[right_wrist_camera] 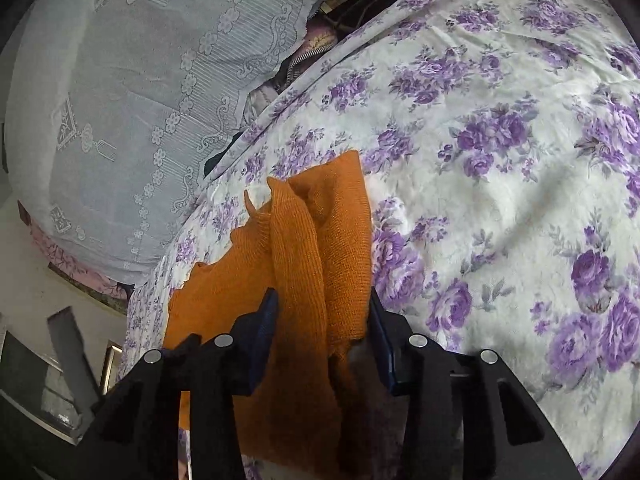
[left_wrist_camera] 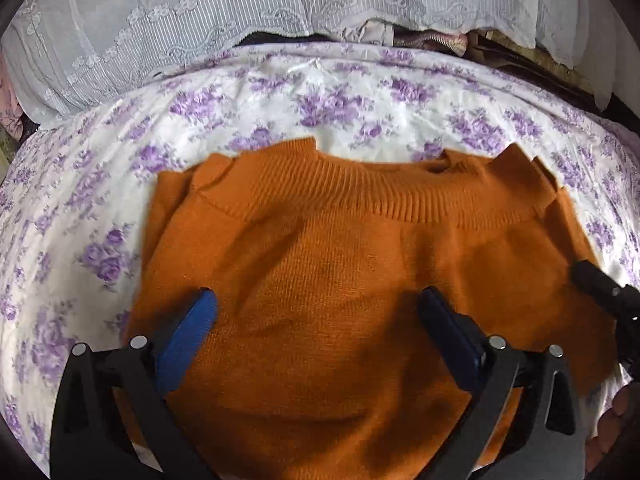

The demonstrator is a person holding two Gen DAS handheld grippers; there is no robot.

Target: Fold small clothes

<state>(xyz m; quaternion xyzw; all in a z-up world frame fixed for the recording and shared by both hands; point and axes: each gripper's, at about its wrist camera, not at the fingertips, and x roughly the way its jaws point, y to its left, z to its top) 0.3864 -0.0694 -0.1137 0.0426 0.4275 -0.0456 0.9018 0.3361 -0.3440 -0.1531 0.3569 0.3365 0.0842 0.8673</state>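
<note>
An orange knit sweater (left_wrist_camera: 340, 248) lies on the bed with the purple-flower sheet (left_wrist_camera: 328, 96), its ribbed band toward the far side. My left gripper (left_wrist_camera: 318, 300) hovers over the sweater's middle, its blue pads wide apart and empty. My right gripper (right_wrist_camera: 322, 300) has a bunched fold of the same sweater (right_wrist_camera: 312, 248) between its blue pads; the jaws stand part way closed around the fabric. The right gripper's black finger shows at the sweater's right edge in the left wrist view (left_wrist_camera: 600, 284).
A white lace cover (left_wrist_camera: 200, 20) drapes over a pile behind the bed, with a zippered garment (left_wrist_camera: 432, 42) peeking out below it. The sheet (right_wrist_camera: 500, 160) spreads wide to the right of the sweater. Furniture (right_wrist_camera: 60, 360) stands beyond the bed's edge at lower left in the right wrist view.
</note>
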